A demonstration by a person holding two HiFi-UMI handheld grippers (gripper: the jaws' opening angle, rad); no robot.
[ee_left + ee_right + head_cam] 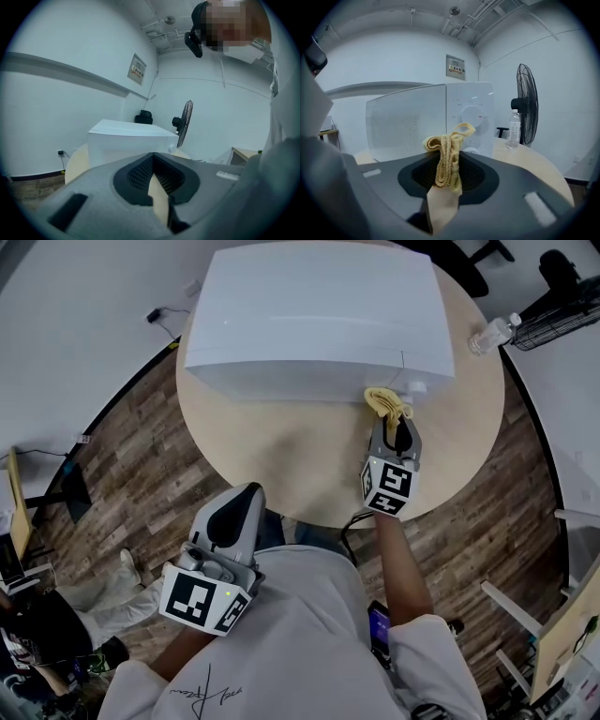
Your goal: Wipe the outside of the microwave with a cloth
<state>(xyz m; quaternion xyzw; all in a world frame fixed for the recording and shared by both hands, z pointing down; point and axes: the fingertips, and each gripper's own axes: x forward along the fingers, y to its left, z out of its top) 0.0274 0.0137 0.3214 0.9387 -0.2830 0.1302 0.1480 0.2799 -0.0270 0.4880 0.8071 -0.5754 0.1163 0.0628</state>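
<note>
Two grippers split the work unevenly. At the left, the left gripper (236, 507) hangs low by the person's torso, well apart from the microwave (319, 315). Its own view shows the jaws drawn together with nothing between them, only a sliver of table (281, 456) showing past them. It would do well to brace the microwave's left side so the box does not slide on the smooth top under wiping pressure.

The microwave sits at the far middle of the round table, with its door (405, 124) and control panel facing the person. Just in front of the panel, the right gripper (401, 435) pinches a bunched yellow cloth (386, 401). The wad sticks up past the jaw tips as a narrow rope, so only a small patch would meet the surface. A flatter spread, pressed on squarely and drawn in long overlapping strokes, should clean better, with care around the dial (472, 115).

Farther right stand a water bottle (492, 334) and a fan (527, 103), both clear of the wiping path.

Whether the cloth actually touches the front cannot be told. The microwave's back and far side are hidden, and any dirt on the white shell is too faint to see.
</note>
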